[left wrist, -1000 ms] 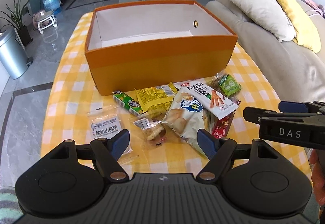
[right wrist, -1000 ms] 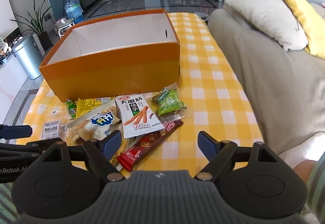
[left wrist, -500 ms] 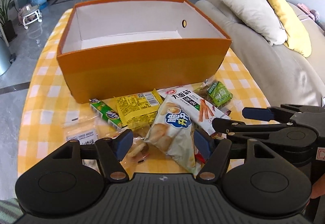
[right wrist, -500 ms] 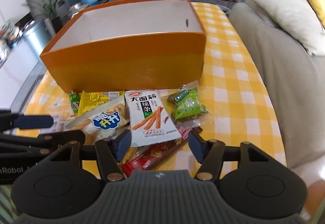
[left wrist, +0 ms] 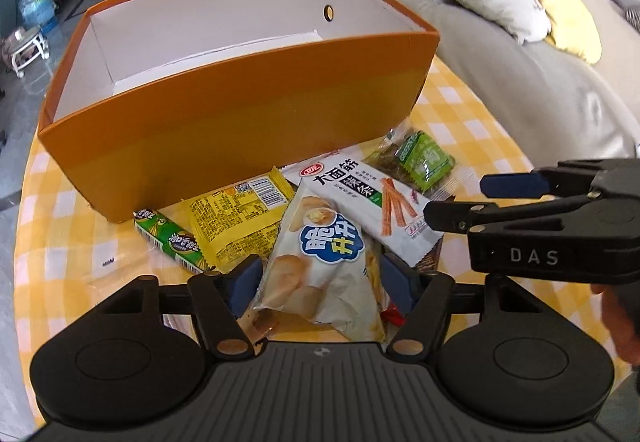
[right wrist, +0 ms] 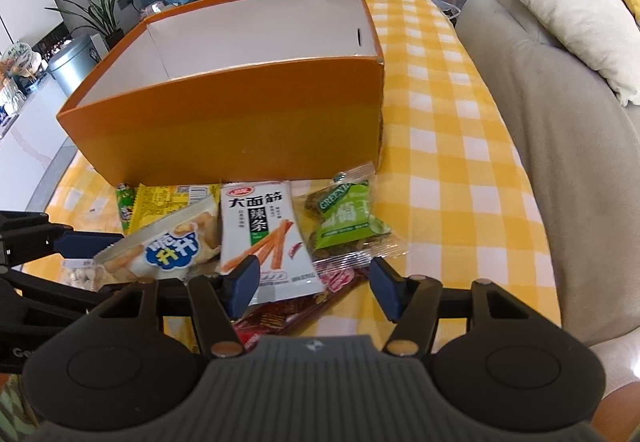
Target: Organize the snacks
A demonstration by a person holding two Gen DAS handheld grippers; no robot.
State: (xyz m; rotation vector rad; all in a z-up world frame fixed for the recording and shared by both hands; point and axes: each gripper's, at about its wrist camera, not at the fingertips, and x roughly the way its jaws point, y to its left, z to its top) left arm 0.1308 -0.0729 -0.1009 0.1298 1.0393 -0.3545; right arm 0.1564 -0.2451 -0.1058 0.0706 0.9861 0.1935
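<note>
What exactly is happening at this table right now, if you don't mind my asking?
A person is sorting snacks with a handheld gripper in each hand. The left gripper is closing around a white biscuit bag, not yet pinching it. The right gripper is poised over a white spicy-strip packet and a red bar, jaws apart. The orange box behind the pile looks empty so far.

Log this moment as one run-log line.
left gripper: closing around white puff bag | right gripper: open | orange cardboard box: empty
</note>
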